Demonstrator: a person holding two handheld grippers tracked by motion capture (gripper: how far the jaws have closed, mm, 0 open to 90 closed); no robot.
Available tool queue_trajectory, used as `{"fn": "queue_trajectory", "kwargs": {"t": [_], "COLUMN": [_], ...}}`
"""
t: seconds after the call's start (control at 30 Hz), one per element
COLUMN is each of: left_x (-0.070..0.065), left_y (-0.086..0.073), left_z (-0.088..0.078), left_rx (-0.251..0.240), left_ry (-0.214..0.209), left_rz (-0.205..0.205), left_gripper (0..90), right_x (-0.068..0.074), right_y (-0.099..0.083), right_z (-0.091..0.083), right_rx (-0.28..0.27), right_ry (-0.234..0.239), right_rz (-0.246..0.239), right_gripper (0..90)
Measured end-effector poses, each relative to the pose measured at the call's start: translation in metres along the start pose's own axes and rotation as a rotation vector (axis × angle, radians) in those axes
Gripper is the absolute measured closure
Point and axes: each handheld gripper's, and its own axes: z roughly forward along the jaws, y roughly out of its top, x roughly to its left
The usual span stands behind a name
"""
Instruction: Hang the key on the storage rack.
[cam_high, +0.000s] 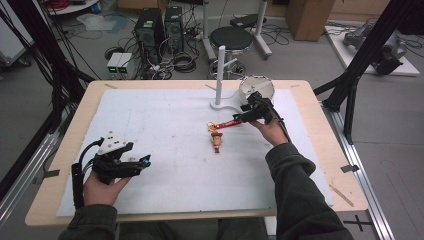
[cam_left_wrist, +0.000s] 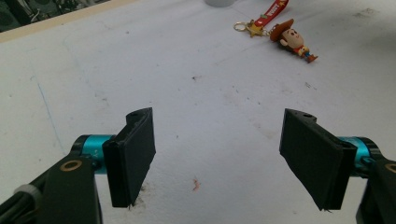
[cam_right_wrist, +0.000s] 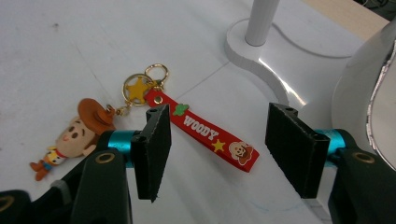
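Across the middle of the high view lies the counter (cam_high: 320, 165), a pale wooden top with a white sheet (cam_high: 170, 130) covering most of it. At the upper right of that sheet I see a white stand (cam_high: 220, 75), a post rising from a curved flat base, and just to the right of it a white bowl-like container (cam_high: 256, 86) whose make I can't tell.

My right gripper (cam_high: 240, 118) sits at the upper right of the sheet, near the stand's base, reaching toward the frame's left. From the right gripper view (cam_right_wrist: 217, 151) its jaws stand wide apart and hold nothing; the red strap (cam_right_wrist: 201, 130) of a keychain, printed WOODY, lies flat on the sheet between them and a little beyond, touching neither jaw as far as I can see.

My left gripper (cam_high: 146, 161) is at the lower left of the high view, well apart from everything else, held low over bare sheet. In the left gripper view (cam_left_wrist: 219, 158) its jaws are also spread wide and empty.

The keychain itself lies near the centre of the sheet, slightly right. The strap runs to a gold ring (cam_right_wrist: 156, 72) carrying a yellow star charm (cam_right_wrist: 137, 89), and from there a small cowboy figure (cam_high: 216, 141) with a brown hat lies on its side, toward the lower edge of the high view. In the left gripper view the same figure (cam_left_wrist: 292, 42) shows at the upper right, far off.
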Motion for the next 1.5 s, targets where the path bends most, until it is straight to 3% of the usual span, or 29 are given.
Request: {"fn": "queue_trajectory", "kwargs": {"t": [0.33, 0.6, 0.73, 0.9, 1.03, 1.2, 1.3, 1.5], "left_x": [-0.003, -0.004, -0.005, -0.007, -0.007, -0.007, -0.006, -0.007], "left_y": [0.000, -0.001, -0.001, 0.000, -0.001, -0.001, -0.002, -0.002], "left_z": [0.005, 0.006, 0.008, 0.008, 0.006, 0.004, 0.001, 0.001], "left_rx": [0.010, 0.015, 0.017, 0.014, 0.016, 0.018, 0.020, 0.023], "left_ry": [-0.014, -0.017, -0.018, -0.018, -0.016, -0.014, -0.006, -0.007], "left_rz": [0.004, 0.006, 0.004, 0.006, 0.008, 0.009, 0.005, 0.007], "left_gripper": [27.0, 27.0, 27.0, 27.0, 27.1, 27.0, 27.0, 27.1], "right_x": [-0.009, -0.016, -0.019, -0.019, -0.018, -0.020, -0.020, -0.024], "right_y": [-0.008, -0.015, -0.020, -0.021, -0.023, -0.024, -0.024, -0.027], "right_z": [0.023, 0.033, 0.035, 0.035, 0.032, 0.035, 0.041, 0.040], "right_rx": [0.050, 0.073, 0.098, 0.120, 0.151, 0.143, 0.134, 0.129], "right_ry": [0.023, 0.040, 0.065, 0.070, 0.064, 0.050, 0.046, 0.079], "right_rz": [-0.033, -0.021, -0.054, -0.070, -0.114, -0.115, -0.153, -0.130], "right_gripper": [40.1, 40.1, 42.7, 44.8, 50.2, 45.0, 44.6, 50.3]}}
